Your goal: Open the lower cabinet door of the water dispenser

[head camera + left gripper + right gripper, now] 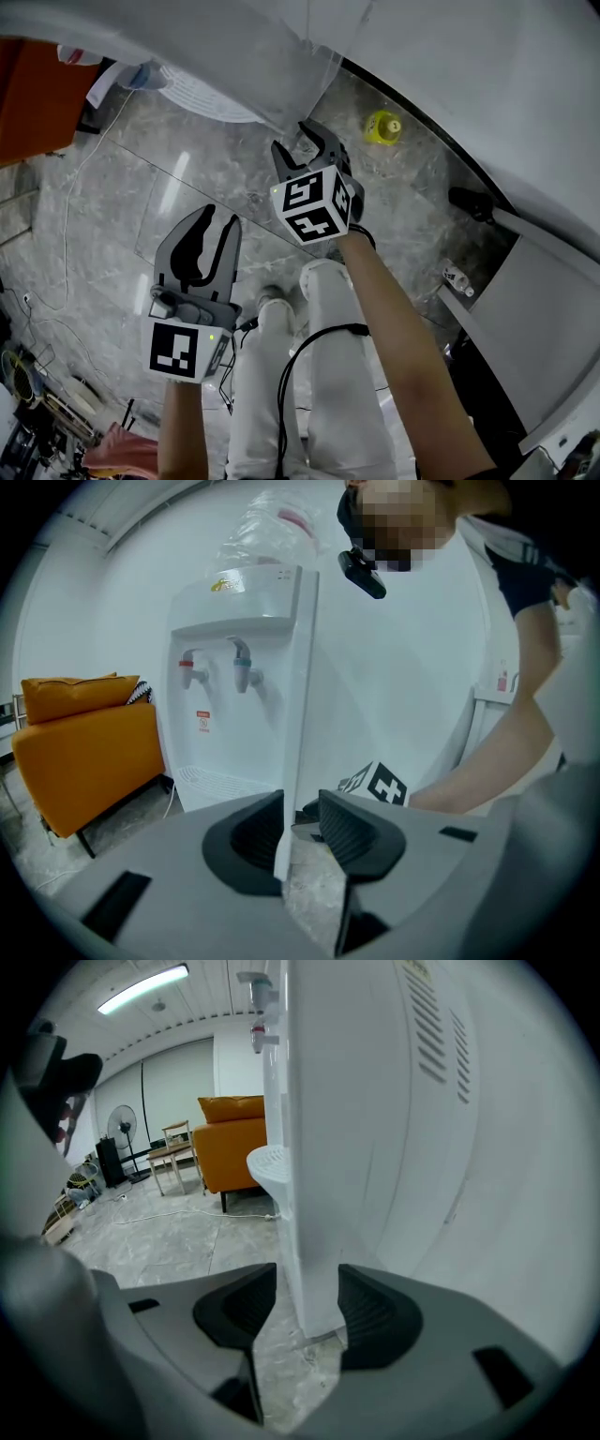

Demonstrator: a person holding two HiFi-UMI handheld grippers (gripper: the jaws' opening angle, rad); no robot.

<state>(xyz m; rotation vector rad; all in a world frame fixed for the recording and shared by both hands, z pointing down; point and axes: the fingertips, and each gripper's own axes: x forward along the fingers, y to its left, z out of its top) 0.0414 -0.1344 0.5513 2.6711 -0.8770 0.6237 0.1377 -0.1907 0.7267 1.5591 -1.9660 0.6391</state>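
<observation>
Water dispenser (239, 667) stands upright on the stone floor (141, 216), an orange sofa (84, 752) off to one side. Bottle (272, 527) seated on top, two taps (242, 658) above the drip tray (220, 778).

Lower cabinet door: on the front face below the drip tray. The left gripper view has its own body across that area. The right gripper view sees the front only edge-on, down the dispenser's front corner. No handle or recess made out in any view. No gap shows along that corner, so I judge the door still shut.

Right gripper (307, 1312): low, near the dispenser's bottom front corner. Fingers spread wide, corner framed in the gap, pads not pressing on it.

Left gripper (217, 217): further back and well apart from the dispenser. Fingers partly apart, nothing between them.

Handling, judged:
- Door probably a thin, light, stiff panel on side hinges, held by a magnet or snap catch.
- Expect a short resistance, then a free swing.
- The casing looks smooth and glossy, so pads may slip on a flat face.
- Best hold: the free vertical edge opposite the hinge, or a finger recess if one turns up.
- Pull gently; the dispenser is tall with the bottle up top and could shift on the smooth floor.
</observation>
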